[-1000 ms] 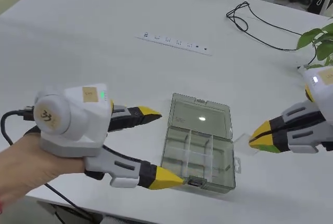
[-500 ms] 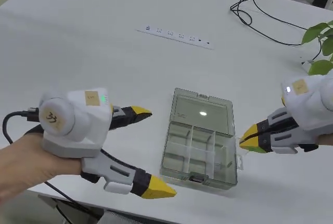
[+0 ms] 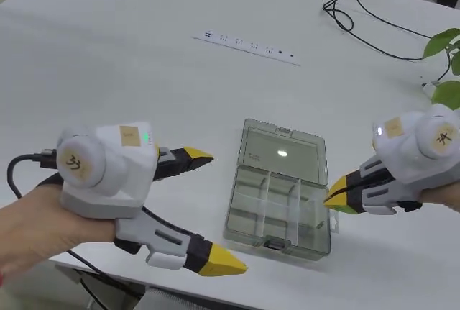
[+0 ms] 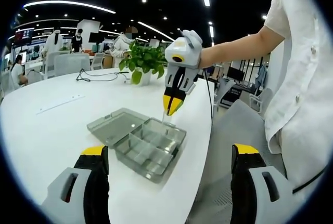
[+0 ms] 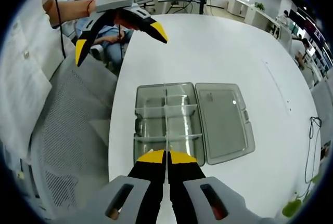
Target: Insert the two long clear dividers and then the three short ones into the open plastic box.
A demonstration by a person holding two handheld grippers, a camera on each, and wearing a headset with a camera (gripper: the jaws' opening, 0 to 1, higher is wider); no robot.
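The open clear-grey plastic box (image 3: pixel 279 213) lies on the white table with its lid (image 3: pixel 282 153) flat behind it. Clear dividers (image 5: pixel 166 110) stand in its base and split it into several compartments. My right gripper (image 3: pixel 333 198) hovers at the box's right edge, shut on a thin clear divider (image 5: pixel 166 154), which hangs from the tips in the left gripper view (image 4: pixel 167 119). My left gripper (image 3: pixel 212 211) is held left of the box, open, nothing between its jaws. From the right gripper view the box base (image 5: pixel 165 122) is straight ahead and the left gripper (image 5: pixel 120 29) beyond it.
A white power strip (image 3: pixel 248 45) lies farther back on the table, a black cable (image 3: pixel 359 15) at the back right, and a green plant (image 3: pixel 445 65) at the right edge. The table's near edge (image 3: pixel 287 297) runs just below the box.
My right gripper has moved left with the divider, from clear of the box to its right edge. The left gripper has stayed beside the box, still open.
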